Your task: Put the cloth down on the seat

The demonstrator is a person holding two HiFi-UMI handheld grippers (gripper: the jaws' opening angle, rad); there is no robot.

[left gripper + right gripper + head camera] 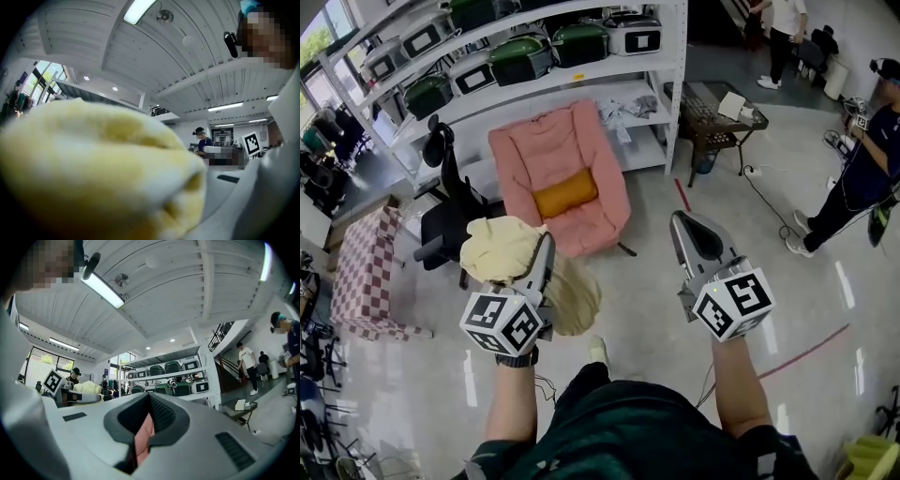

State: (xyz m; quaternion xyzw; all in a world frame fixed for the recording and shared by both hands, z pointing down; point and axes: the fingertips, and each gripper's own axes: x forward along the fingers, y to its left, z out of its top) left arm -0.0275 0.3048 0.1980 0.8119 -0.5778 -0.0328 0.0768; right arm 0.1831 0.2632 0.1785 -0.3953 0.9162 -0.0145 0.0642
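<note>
Currently my left gripper (542, 255) is clenched on the pale yellow cloth (500, 248), held up in the air in front of me. Part of the fabric is bunched above the jaws and a fold hangs down on the right side of the tool. In the left gripper view the cloth (93, 178) fills nearly the whole lower frame as a soft blur, so I read the grip from the head view. My right gripper (684, 227) is level with the left and well apart from it. Its jaws are pressed together with nothing in them, and in the right gripper view only a sliver of pink shows through the slit behind the closed tips (149, 401). The pink armchair (546, 150) stands ahead on the floor, in front of the white shelving (661, 70), with an orange cushion (565, 194) lying across its seat. The cloth is short of the chair and not touching it.
</note>
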